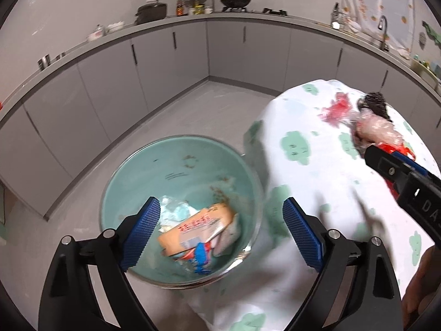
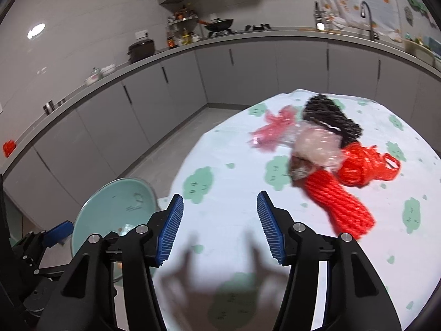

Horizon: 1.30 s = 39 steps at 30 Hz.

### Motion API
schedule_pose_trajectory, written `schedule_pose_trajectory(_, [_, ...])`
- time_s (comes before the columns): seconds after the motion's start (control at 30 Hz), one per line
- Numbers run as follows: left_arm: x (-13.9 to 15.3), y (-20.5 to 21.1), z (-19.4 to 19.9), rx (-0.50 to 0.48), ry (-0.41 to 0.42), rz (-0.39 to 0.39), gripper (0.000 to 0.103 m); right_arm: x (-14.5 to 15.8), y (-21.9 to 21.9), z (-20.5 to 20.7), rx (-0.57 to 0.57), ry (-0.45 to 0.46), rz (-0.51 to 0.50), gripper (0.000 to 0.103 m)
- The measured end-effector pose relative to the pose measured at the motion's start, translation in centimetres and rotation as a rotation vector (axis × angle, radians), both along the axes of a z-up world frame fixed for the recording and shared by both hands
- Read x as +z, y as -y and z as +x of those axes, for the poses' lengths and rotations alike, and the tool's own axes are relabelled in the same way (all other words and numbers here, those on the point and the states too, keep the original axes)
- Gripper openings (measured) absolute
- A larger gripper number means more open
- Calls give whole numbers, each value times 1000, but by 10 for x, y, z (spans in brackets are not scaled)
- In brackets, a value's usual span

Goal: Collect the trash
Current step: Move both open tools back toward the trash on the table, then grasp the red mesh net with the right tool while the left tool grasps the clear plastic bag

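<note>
Left gripper [image 1: 220,230] up close, its 2 blue pads spread wide with nothing between them — it hangs right over the teal bin [image 1: 176,165]. Down inside the bin, at about 6 o'clock on its floor, lies an orange wrapper [image 1: 198,227] with white crumpled paper [image 1: 176,212] at its 10 o'clock and a blue-and-red scrap [image 1: 201,256] just below it. The bin stands on the grey floor, its rim just beside the edge of the table at 3 o'clock.

Over to the right gripper [image 2: 220,229]: jaws parted too, empty, poised above the white tablecloth [image 2: 234,187] with green cloud prints, its shadow falling on the cloth beneath.

Further out, at 1 o'clock from those fingers, the trash still on the table — a red mesh net [image 2: 344,201] nearest, a clear crumpled plastic bag [image 2: 317,146] touching its far end, a pink plastic scrap [image 2: 275,129] to the bag's 9 o'clock, and a black mesh piece [image 2: 330,115] behind it.

Beyond, grey cabinets [image 2: 154,102] run under a counter with a wok [image 2: 219,24] on the stove.
</note>
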State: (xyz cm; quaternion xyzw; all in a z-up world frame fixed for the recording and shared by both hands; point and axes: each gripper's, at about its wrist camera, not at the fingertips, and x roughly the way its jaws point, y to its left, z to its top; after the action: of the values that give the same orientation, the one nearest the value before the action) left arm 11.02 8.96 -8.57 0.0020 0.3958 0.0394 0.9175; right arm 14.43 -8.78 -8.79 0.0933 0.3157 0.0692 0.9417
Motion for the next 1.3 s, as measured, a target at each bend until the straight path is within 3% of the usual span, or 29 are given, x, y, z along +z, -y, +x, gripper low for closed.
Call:
schedule_pose_trajectory(0.47, [7,62,12,-119,12,24,90,-9,72,-11,-138,-25,35,56])
schedule_pose_trajectory(1.03, [-9,134,31,-254,-25,45,90,-37,146,-23,-278,-101,50,56])
schedule_pose_trajectory(1.3, [-19,142,41,-268,-48,58,90,-43,155,-8,-233,-134,55,56])
